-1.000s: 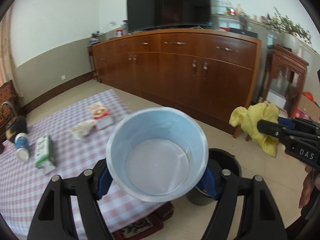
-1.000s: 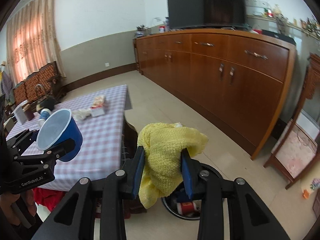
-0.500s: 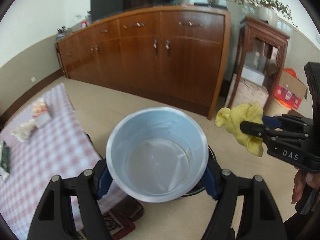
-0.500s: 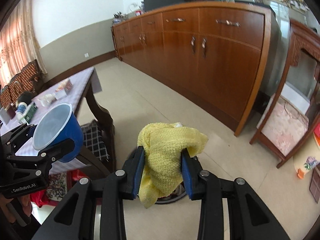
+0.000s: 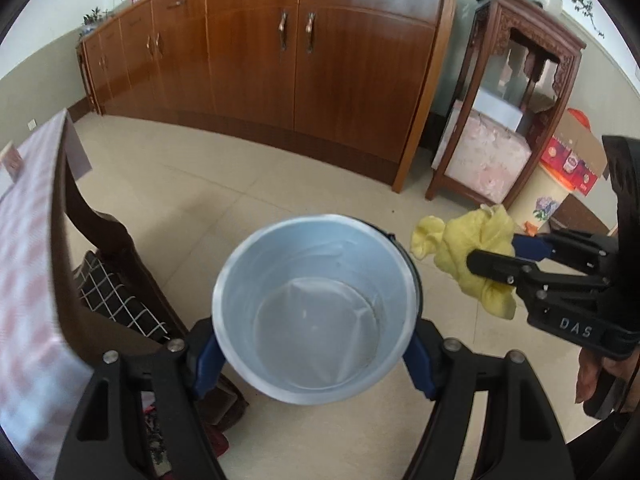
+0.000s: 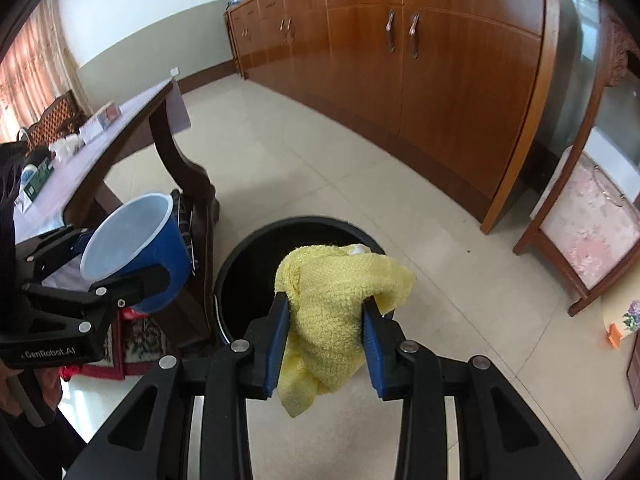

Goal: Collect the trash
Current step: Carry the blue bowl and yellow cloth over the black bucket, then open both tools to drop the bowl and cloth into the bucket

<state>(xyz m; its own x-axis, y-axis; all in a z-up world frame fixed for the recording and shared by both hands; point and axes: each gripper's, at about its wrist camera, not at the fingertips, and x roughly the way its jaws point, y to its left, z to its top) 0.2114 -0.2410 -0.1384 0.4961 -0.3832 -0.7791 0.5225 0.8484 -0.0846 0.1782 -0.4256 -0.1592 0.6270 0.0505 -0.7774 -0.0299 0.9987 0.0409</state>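
Observation:
A blue cup (image 5: 316, 316) with a pale, empty inside fills the middle of the left wrist view, and my left gripper (image 5: 314, 344) is shut on its sides. From the right wrist view the same blue cup (image 6: 132, 248) hangs at the left, beside the table leg. My right gripper (image 6: 325, 320) is shut on a crumpled yellow cloth (image 6: 336, 304). That cloth hangs just over the near rim of a black trash bin (image 6: 256, 264) standing on the floor. In the left wrist view the yellow cloth (image 5: 468, 252) and my right gripper (image 5: 500, 258) show at the right; the cup hides the bin.
A table with a checked cloth (image 5: 28, 248) and dark curved legs (image 6: 188, 184) stands at the left, with small items (image 6: 98, 122) on top. A long wooden sideboard (image 5: 280, 60) runs along the back. A carved wooden stand (image 5: 512, 120) and cardboard boxes (image 5: 572, 160) are at the right.
Both grippers have dropped and tipped downward, away from the table top. The floor and the black bin now fill the view. The cup and the cloth stay gripped as before.

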